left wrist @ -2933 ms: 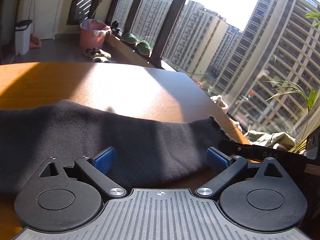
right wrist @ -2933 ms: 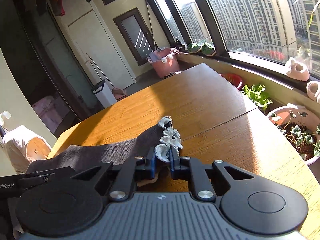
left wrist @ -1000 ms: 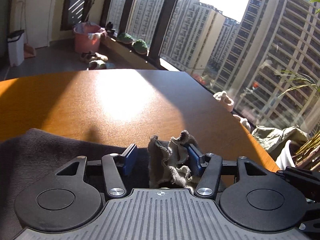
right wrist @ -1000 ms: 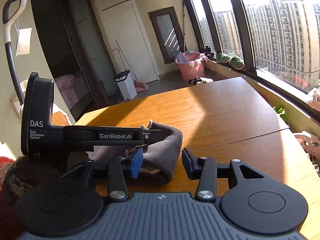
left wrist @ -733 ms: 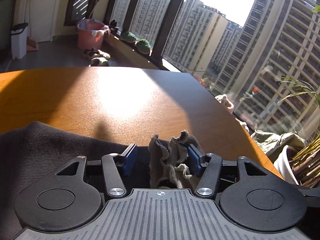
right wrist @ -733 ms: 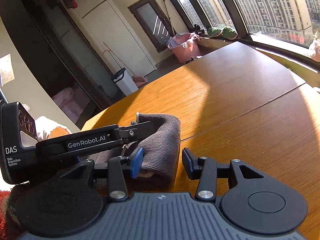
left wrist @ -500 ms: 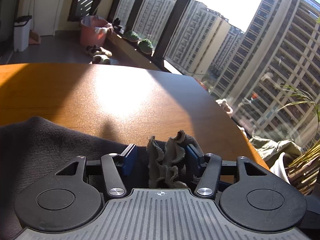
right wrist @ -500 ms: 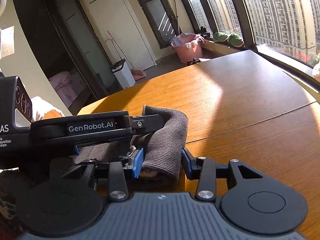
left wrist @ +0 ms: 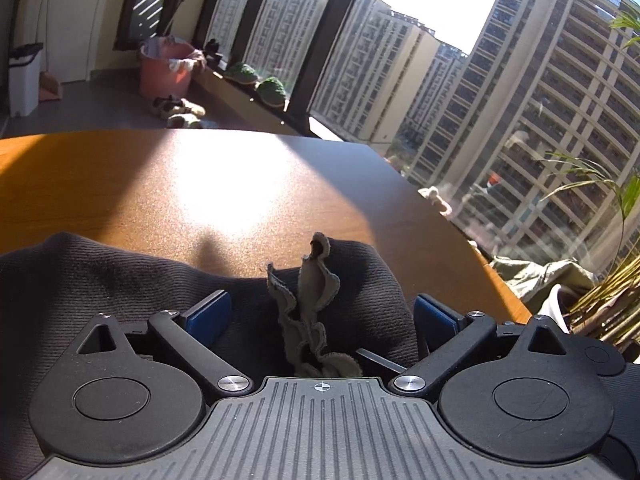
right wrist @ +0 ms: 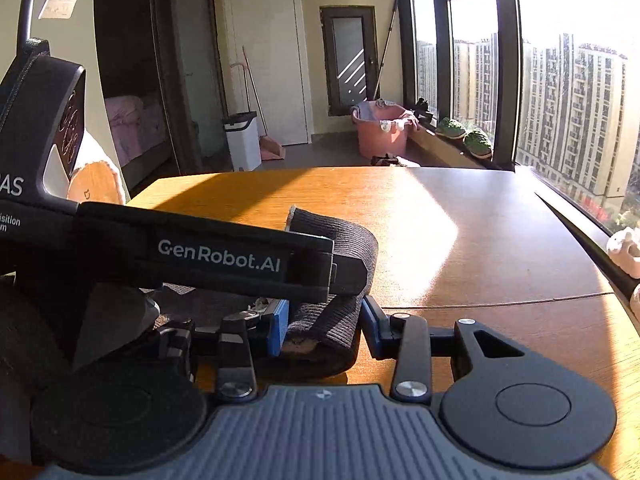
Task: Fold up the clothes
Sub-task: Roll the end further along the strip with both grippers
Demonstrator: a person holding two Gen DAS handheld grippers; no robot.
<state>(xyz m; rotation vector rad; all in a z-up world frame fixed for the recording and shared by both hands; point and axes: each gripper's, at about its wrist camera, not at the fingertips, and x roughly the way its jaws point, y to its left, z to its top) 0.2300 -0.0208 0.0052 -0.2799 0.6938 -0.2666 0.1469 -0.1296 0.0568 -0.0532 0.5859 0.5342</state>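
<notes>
My left gripper point(left wrist: 322, 314) has its jaws spread wide, blue pads well out to either side, nothing pinched between them. The dark grey garment point(left wrist: 120, 280) sits right in that gap, bunched up on the near part of the wooden table point(left wrist: 120, 184), with a pale frilled hem point(left wrist: 310, 304) standing up in the middle, touching neither pad. The cloth spreads off to the left, past the edge of my view.

Over on my right gripper point(right wrist: 324, 322), the jaws are at a middling width with a folded roll of the same ribbed garment point(right wrist: 340, 280) between the pads. The cloth presses against the left pad and looks to be touching the right one too, so I'd call that a hold on the fold. The left gripper's body crosses just over it, low on the near left of the table point(right wrist: 460, 216).

Strong sun glares off the tabletop beyond the cloth. Far off by the window there's a pink bucket point(right wrist: 382, 130), two green slippers point(right wrist: 466, 134) on the sill, and a white bin point(right wrist: 242, 140) near the door.
</notes>
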